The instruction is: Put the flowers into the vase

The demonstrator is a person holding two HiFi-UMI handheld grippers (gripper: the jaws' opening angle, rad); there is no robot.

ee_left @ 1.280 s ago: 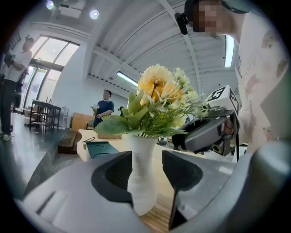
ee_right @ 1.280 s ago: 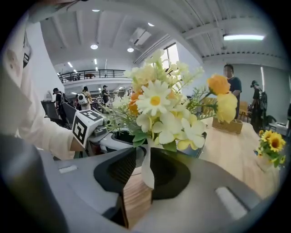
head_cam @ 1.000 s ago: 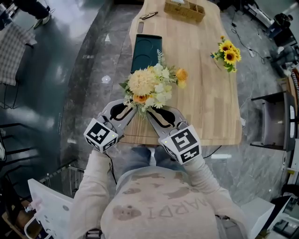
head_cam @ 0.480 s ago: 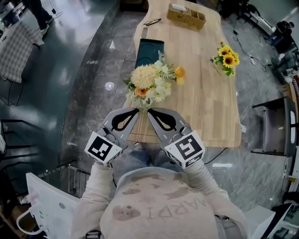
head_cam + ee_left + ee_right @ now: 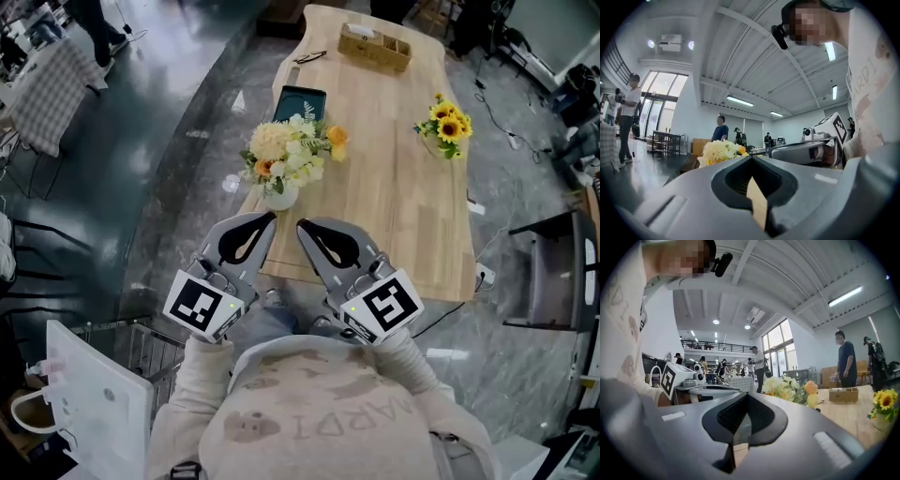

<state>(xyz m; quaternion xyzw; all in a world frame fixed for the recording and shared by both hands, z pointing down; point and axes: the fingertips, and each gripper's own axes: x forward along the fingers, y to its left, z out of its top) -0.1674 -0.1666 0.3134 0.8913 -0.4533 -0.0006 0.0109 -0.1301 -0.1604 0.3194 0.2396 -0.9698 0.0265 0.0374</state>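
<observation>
Cream-orange flowers (image 5: 286,155) upright in white vase (image 5: 279,196), near wooden table (image 5: 403,216) edge.

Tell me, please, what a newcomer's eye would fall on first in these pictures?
The yellow-and-white bouquet standing in a vase at the left edge of the wooden table draws the eye first. Just short of it, the left gripper and right gripper hang side by side, both shut and empty. A sunflower bunch sits near the table's right edge.

Left gripper (image 5: 266,218) and right gripper (image 5: 303,226) hover side by side at the table's (image 5: 403,187) near edge, tips angled toward each other, both sets of jaws closed tight.
</observation>
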